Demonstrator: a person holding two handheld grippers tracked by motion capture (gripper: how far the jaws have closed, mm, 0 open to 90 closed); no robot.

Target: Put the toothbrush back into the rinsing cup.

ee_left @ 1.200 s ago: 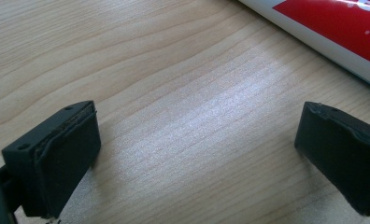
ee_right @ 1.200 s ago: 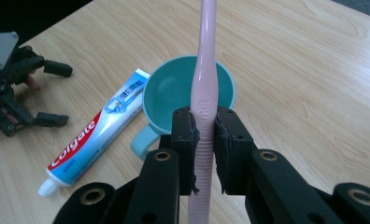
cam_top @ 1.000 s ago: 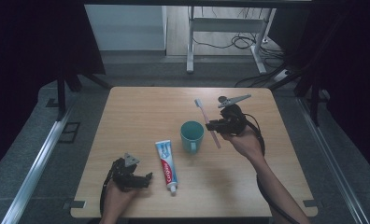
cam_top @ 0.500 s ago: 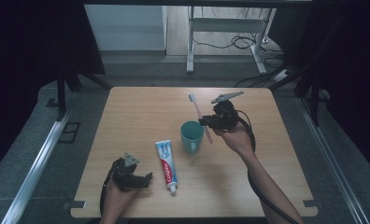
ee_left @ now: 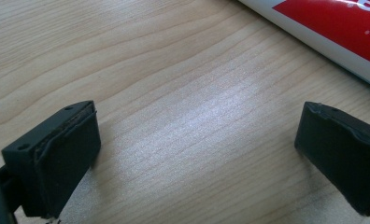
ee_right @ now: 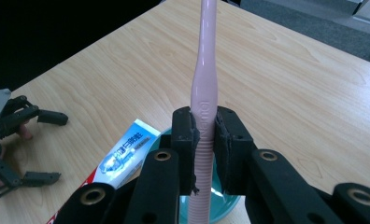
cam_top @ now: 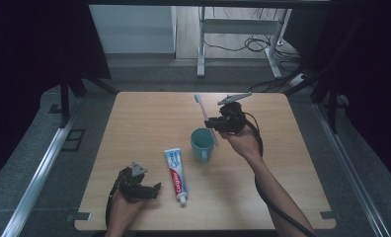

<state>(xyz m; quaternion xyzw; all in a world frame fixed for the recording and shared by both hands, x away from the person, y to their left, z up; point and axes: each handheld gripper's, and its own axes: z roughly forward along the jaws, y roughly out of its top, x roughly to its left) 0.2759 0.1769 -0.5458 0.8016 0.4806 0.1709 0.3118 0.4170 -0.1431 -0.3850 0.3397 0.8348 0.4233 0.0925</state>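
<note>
Toothpaste (cam_top: 176, 172) just beside cup (cam_top: 201, 143), touching neither.

My right gripper (cam_top: 214, 123) is raised above the table with jaws clamped tight, while my left gripper (cam_top: 156, 190) rests low, jaws spread wide.

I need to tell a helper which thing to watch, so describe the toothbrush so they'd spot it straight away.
Start at the wooden table and find the teal cup near its middle. Just above it, the right gripper clamps a slim pink toothbrush, its head pointing at the far edge. Unlike the toothpaste tube, it is off the table.
</note>
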